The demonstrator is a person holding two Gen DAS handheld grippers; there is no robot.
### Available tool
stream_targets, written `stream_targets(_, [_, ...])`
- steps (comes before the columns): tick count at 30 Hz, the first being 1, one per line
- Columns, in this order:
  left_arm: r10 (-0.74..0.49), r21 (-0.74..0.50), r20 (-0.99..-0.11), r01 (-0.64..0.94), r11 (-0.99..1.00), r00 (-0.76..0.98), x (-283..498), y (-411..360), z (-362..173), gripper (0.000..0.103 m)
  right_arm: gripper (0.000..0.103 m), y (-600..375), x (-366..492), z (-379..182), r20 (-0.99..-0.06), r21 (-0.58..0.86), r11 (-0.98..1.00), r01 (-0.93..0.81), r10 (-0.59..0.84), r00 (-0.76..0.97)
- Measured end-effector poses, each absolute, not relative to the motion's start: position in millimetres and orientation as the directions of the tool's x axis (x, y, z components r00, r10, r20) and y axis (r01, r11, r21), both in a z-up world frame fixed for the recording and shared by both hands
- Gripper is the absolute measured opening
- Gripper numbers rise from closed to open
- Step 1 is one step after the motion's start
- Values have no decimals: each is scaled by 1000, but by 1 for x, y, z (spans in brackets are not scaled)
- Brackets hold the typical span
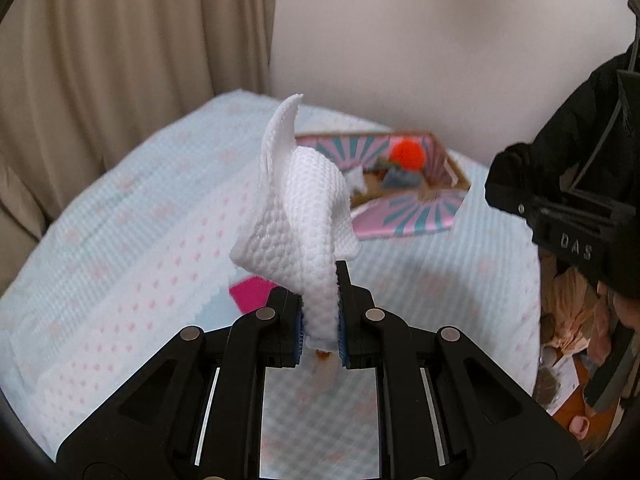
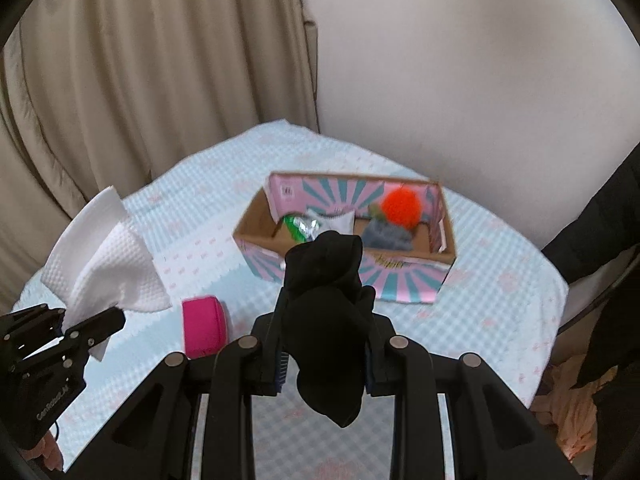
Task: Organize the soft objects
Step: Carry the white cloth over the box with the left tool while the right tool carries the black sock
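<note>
My left gripper (image 1: 320, 292) is shut on a white textured cloth (image 1: 304, 208) and holds it above the table; it also shows at the left of the right wrist view (image 2: 86, 322), with the cloth (image 2: 108, 264) hanging from it. My right gripper (image 2: 324, 320) is shut on a black sock (image 2: 324, 304), held above the table in front of the pink and teal cardboard box (image 2: 400, 280). The box (image 1: 408, 212) holds an orange pompom (image 2: 400, 204), a grey soft item (image 2: 386, 234) and a green and silver packet (image 2: 304, 226).
A pink pouch (image 2: 204, 326) lies on the light blue tablecloth (image 2: 500, 280) left of my right gripper; it shows in the left wrist view (image 1: 250, 292) too. Beige curtains (image 2: 160, 80) hang behind. Clutter lies on the floor (image 1: 568, 340) at the right.
</note>
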State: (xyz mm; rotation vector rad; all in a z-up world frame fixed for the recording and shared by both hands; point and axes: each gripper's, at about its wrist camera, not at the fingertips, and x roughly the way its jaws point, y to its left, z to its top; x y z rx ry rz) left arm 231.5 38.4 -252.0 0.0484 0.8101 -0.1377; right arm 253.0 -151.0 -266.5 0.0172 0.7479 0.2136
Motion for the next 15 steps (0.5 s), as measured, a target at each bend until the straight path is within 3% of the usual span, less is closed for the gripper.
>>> stream_targets(6, [-130, -16, -689, 164, 986, 713, 262, 22, -202, 11, 26, -161, 256, -217, -638, 96, 986, -134, 165, 752])
stream_targets(15, [-157, -46, -680, 172, 984, 717, 317, -2, -167, 11, 26, -183, 285, -169, -611, 119, 990, -77, 135, 780])
